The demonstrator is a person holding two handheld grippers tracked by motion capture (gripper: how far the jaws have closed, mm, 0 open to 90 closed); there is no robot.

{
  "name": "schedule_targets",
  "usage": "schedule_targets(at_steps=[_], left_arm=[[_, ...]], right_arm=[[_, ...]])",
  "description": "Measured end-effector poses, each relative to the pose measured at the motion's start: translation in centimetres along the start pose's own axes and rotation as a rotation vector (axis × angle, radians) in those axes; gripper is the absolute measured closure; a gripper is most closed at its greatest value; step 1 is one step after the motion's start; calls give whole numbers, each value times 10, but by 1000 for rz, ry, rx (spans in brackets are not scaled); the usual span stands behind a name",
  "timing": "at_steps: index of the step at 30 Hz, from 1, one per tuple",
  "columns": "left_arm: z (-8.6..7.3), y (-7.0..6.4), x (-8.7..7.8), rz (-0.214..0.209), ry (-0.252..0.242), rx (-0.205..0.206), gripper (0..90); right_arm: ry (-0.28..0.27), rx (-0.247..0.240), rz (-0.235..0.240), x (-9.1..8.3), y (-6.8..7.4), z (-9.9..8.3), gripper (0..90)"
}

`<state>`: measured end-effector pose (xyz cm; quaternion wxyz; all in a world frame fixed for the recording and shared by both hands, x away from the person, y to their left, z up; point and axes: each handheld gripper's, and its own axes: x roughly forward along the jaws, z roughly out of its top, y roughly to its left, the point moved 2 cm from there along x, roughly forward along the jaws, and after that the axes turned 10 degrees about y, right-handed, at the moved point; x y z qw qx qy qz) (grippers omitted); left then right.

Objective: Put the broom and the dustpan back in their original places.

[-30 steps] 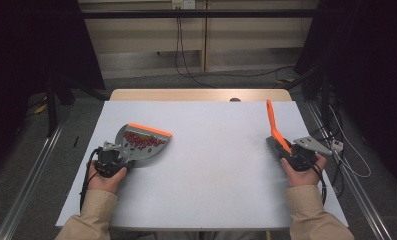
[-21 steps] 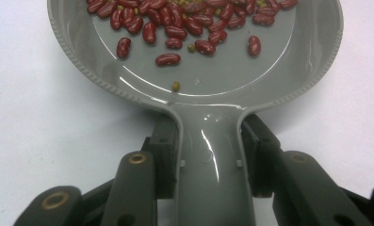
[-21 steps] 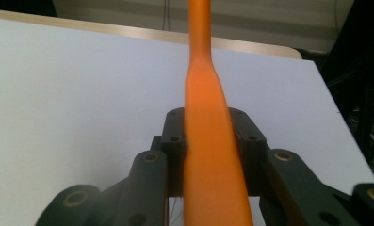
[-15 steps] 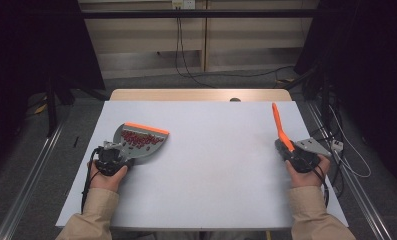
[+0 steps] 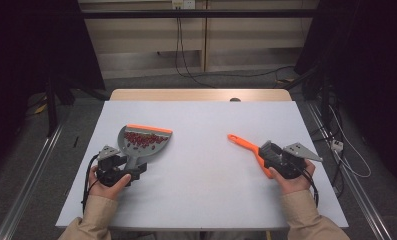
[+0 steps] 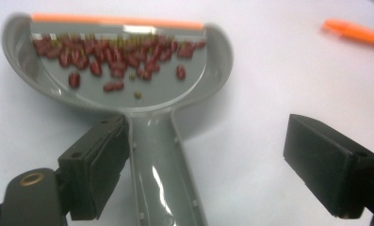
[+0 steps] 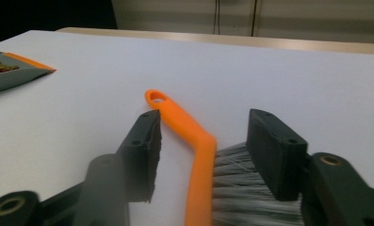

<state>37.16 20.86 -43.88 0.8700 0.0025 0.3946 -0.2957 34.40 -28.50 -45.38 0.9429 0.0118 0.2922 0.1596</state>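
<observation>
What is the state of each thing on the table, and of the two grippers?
Dustpan: flat on the table, loaded.
Red beans: inside the dustpan, near its orange lip.
Brush: lying on the table.
Left gripper: open around the dustpan handle.
Right gripper: open around the brush.

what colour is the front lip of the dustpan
Orange, on a grey dustpan; clearest in the left gripper view.
</observation>
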Motion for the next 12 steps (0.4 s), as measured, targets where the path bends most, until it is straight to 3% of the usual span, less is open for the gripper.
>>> schedule_targets(at_steps=[2,8,12], left_arm=[[1,-1,-1,-10,-25,23,138],[1,-1,-1,-48,-62,81,98],[1,0,-2,-51,-77,94,86]], right_arm=[[3,15,18,-1,1,-2,399],[-14,2,74,-8,8,-7,323],[-13,-16,91,-9,10,-10,302]])
